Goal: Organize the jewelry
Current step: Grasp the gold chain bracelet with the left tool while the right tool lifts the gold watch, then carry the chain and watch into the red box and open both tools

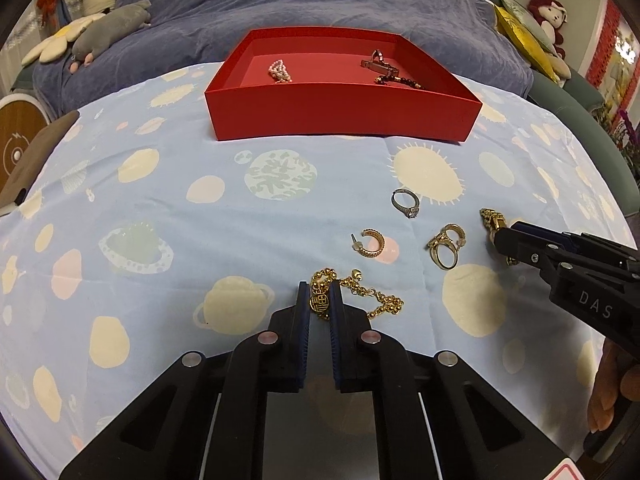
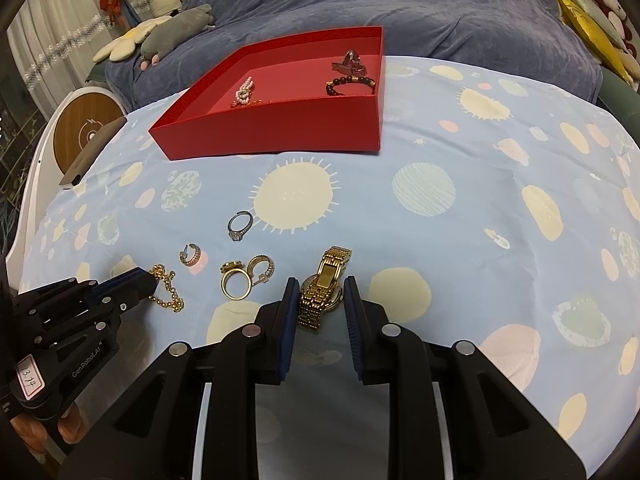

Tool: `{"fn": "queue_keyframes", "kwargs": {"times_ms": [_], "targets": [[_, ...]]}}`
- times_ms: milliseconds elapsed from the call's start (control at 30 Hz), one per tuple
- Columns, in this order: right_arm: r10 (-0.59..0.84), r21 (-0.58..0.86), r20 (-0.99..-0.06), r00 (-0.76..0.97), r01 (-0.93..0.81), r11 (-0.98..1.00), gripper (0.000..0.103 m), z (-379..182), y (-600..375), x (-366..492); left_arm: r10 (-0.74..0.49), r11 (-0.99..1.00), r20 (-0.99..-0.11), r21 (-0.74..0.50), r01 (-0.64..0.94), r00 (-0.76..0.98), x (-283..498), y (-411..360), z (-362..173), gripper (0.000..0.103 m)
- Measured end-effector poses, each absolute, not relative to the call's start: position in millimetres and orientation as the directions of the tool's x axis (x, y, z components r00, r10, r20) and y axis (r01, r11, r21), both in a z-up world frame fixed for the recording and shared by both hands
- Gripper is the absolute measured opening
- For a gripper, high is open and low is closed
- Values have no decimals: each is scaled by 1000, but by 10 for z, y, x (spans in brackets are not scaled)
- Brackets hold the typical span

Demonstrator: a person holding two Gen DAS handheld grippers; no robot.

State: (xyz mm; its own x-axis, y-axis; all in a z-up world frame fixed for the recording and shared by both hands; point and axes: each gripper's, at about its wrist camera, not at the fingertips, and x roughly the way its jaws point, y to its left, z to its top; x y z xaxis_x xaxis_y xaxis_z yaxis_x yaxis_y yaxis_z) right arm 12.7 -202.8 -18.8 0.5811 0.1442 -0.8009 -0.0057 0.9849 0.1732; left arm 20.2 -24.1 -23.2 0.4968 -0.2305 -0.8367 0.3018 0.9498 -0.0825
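Observation:
My left gripper (image 1: pixel 320 292) is shut on a gold bead chain (image 1: pixel 384 304), its round pendant caught between the pads on the blue patterned cloth. In the right wrist view the left gripper (image 2: pixel 148 280) sits at the chain's (image 2: pixel 170 300) end. My right gripper (image 2: pixel 322 284) is shut on a gold watch (image 2: pixel 326 276) lying flat; the left wrist view shows the right gripper (image 1: pixel 502 244) on the watch (image 1: pixel 494 218). Loose on the cloth lie a silver ring (image 1: pixel 406 202), a hoop earring (image 1: pixel 370 242) and a gold ring (image 1: pixel 444 256) beside another earring.
A red open box (image 1: pixel 340 116) stands beyond the jewelry, holding a pearl piece (image 1: pixel 280 70) and a dark bead bracelet (image 2: pixel 350 80). A flat brown object (image 1: pixel 36 152) rests at the cloth's left edge. Behind lie a blue blanket (image 1: pixel 320 0) and plush toys.

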Motion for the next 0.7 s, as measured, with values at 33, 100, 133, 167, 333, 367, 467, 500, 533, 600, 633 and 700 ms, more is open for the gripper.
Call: {"fn": "queue_keyframes", "kwargs": {"times_ms": [33, 100, 133, 167, 333, 367, 467, 500, 533, 600, 633, 700], "targets": [[147, 176, -799, 583, -8, 984, 20, -175, -2022, 131, -232, 951, -835, -87, 297, 499, 207, -226, -215, 7], [150, 178, -795, 588, -10, 984, 18, -148, -2010, 135, -231, 953, -827, -86, 291, 513, 210, -199, -170, 7], [151, 179, -794, 588, -12, 984, 18, -142, -2007, 138, -235, 953, -823, -91, 288, 517, 211, -185, -144, 7], [151, 179, -794, 589, -12, 984, 18, -139, -2005, 140, -240, 953, -820, -98, 285, 520, 215, -168, -121, 7], [150, 177, -796, 586, -12, 984, 17, -154, -2001, 138, -252, 954, -805, -114, 276, 537, 235, -97, -18, 7], [151, 178, -796, 586, -12, 984, 17, -152, -2004, 138, -255, 955, -801, -119, 273, 541, 247, -75, 9, 7], [150, 179, -791, 593, -10, 984, 17, -128, -2010, 140, -267, 955, -786, -137, 263, 558, 272, 1, 106, 7], [151, 181, -788, 597, -10, 984, 17, -110, -2013, 141, -267, 956, -779, -140, 259, 567, 279, 21, 148, 7], [153, 183, -785, 601, -11, 983, 17, -85, -2017, 143, -271, 955, -774, -145, 257, 572, 290, 42, 187, 7], [156, 188, -777, 610, -12, 982, 17, -34, -2022, 150, -276, 956, -764, -155, 250, 584, 318, 77, 259, 7], [157, 191, -773, 614, -12, 982, 17, -5, -2026, 155, -278, 956, -759, -159, 247, 589, 330, 92, 292, 7], [161, 198, -765, 623, -10, 980, 17, 51, -2032, 161, -281, 957, -750, -167, 239, 599, 357, 121, 353, 7]]}}
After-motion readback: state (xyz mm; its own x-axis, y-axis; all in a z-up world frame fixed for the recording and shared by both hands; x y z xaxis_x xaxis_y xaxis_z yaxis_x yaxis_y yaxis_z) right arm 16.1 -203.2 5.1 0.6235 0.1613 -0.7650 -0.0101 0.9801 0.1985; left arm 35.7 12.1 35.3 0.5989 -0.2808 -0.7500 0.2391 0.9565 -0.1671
